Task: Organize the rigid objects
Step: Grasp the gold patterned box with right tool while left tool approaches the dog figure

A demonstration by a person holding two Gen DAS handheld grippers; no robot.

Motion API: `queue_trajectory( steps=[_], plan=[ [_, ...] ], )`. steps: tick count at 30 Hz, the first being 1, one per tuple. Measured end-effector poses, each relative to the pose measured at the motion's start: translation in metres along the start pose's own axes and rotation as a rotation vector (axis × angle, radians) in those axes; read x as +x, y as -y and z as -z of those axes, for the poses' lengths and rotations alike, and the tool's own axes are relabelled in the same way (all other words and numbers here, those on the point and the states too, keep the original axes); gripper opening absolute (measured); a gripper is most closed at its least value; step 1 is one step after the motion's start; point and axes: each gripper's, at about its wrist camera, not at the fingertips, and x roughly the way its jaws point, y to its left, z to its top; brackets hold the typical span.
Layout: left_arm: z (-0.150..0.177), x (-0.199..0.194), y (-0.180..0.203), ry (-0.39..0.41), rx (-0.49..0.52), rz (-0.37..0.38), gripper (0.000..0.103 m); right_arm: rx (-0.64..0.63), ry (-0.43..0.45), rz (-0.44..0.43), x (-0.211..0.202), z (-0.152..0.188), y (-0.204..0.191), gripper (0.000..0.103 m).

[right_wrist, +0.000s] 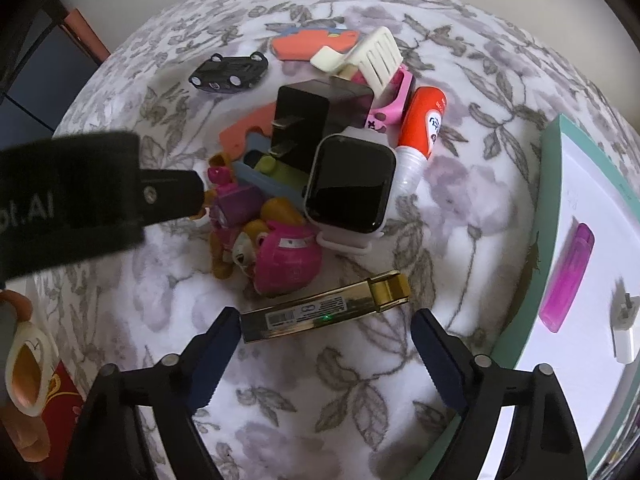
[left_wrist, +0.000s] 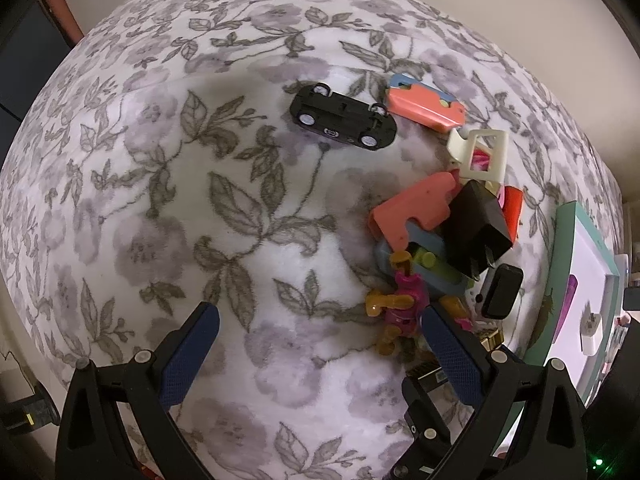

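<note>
A heap of small rigid things lies on the floral cloth (right_wrist: 460,184). It includes a white smartwatch (right_wrist: 348,188), a black charger plug (right_wrist: 320,120), an orange glue bottle (right_wrist: 424,120) and a pink toy figure (right_wrist: 280,248). Nearest to me is a gold bar-shaped device (right_wrist: 304,320), flat on the cloth. My right gripper (right_wrist: 324,315) straddles it lengthwise, jaws open, with the left fingertip close to its end and a gap at the right. My left gripper (left_wrist: 320,309) hangs open over bare cloth, its right finger (left_wrist: 452,356) beside the pink toy figure (left_wrist: 400,304).
A teal box (right_wrist: 548,200) with a white inside stands at the right and holds a purple piece (right_wrist: 568,276) and a white adapter (right_wrist: 626,328). A black toy car chassis (left_wrist: 344,118), a coral foam piece (left_wrist: 416,208) and a cream toy chair (right_wrist: 364,56) lie further back.
</note>
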Motion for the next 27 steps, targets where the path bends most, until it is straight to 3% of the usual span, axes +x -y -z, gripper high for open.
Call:
queue_trajectory(
  steps=[17, 27],
  plan=[
    [0.004, 0.004, 0.012, -0.015, 0.035, 0.027, 0.101, 0.012, 0.028, 0.001, -0.005, -0.01, 0.02, 0.083],
    [0.005, 0.005, 0.013, -0.017, 0.038, 0.028, 0.101, -0.004, 0.047, 0.011, -0.001, -0.007, 0.007, 0.079]
  ],
)
